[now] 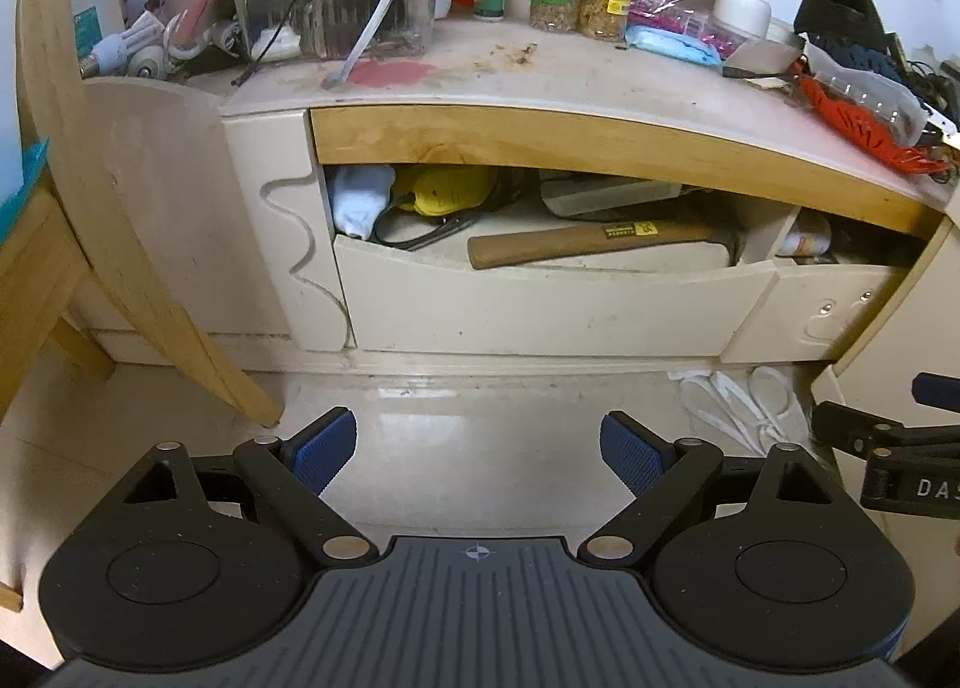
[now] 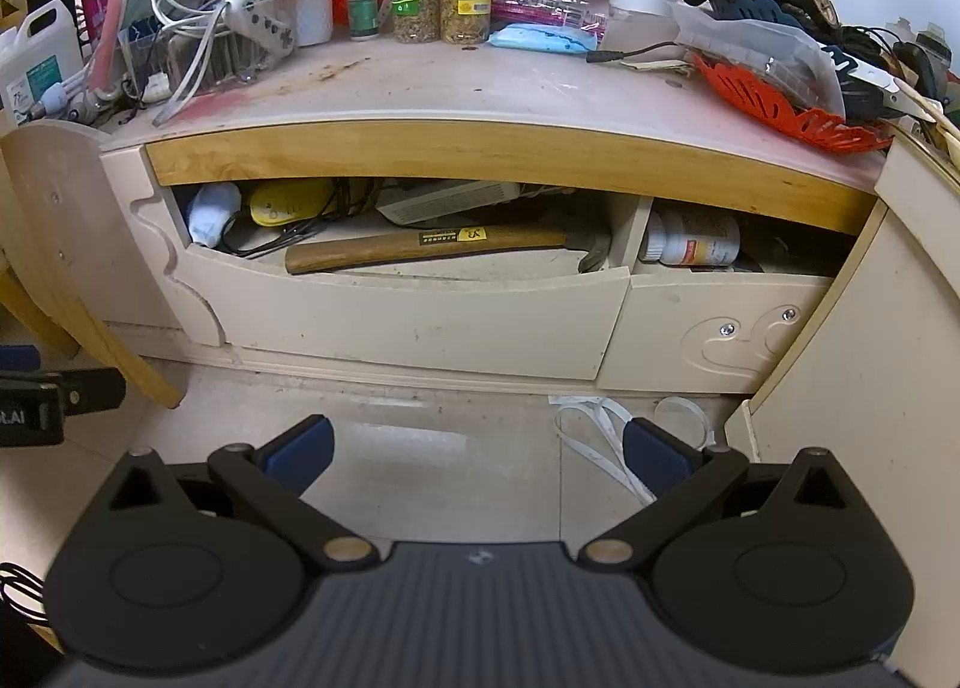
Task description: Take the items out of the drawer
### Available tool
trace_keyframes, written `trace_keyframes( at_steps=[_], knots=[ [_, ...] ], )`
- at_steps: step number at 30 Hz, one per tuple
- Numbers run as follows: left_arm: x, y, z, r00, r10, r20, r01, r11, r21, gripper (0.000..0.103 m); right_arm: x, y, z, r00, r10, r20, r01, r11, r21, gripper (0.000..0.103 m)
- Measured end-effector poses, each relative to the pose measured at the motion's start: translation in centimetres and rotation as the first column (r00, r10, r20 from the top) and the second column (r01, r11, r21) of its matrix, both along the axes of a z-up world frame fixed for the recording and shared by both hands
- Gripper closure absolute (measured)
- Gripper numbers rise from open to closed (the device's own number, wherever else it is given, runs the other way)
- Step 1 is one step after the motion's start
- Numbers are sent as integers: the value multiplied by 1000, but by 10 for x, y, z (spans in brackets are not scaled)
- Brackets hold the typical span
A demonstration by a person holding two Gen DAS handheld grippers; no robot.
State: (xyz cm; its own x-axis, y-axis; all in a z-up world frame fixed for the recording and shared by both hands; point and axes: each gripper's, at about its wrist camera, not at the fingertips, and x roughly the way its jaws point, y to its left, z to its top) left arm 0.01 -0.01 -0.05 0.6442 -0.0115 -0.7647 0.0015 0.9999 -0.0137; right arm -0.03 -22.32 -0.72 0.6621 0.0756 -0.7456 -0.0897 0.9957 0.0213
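Both my claws hang spread and empty before the drawer [image 2: 420, 316].
A hammer [image 2: 432, 247] lies inside, left claw [image 1: 477, 451] and right claw [image 2: 477, 448] well short of it.

Both wrist views low, near, facing open drawer [image 1: 540, 298]; right view further right.

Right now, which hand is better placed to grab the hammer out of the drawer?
Left, marginally. The hammer lies with its wooden handle pointing left, roughly ahead of the open left tool. The right tool, also open, faces nearer the head end.
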Motion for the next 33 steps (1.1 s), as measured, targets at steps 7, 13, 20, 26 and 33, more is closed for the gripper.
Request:
trace_keyframes(
  at_steps=[7, 13, 20, 26, 33],
  knots=[
    [1, -1, -1, 1000, -2, -11, 2, 1000, -7, 13, 0, 1, -1, 1000, 5, -3, -5, 1000, -3, 0],
    [1, -1, -1, 1000, 4, -21, -4, 1000, -12, 13, -1, 0, -2, 1000, 8, -5, -8, 1000, 0, 0],
    [1, 0, -1, 1000, 4, -29, -4, 1000, -16, 13, -2, 1, -4, 1000, 8, -9, -8, 1000, 1, 0],
    [1, 2, -2, 1000, 7, -28, -7, 1000, -22, 13, -1, 2, -4, 1000, 7, -12, -7, 1000, 0, 0],
    [1, 2, -1, 1000, 20, -5, -19, 1000, 19, 13, 0, 1, -3, 1000, 8, -15, -8, 1000, 1, 0]
  ],
)
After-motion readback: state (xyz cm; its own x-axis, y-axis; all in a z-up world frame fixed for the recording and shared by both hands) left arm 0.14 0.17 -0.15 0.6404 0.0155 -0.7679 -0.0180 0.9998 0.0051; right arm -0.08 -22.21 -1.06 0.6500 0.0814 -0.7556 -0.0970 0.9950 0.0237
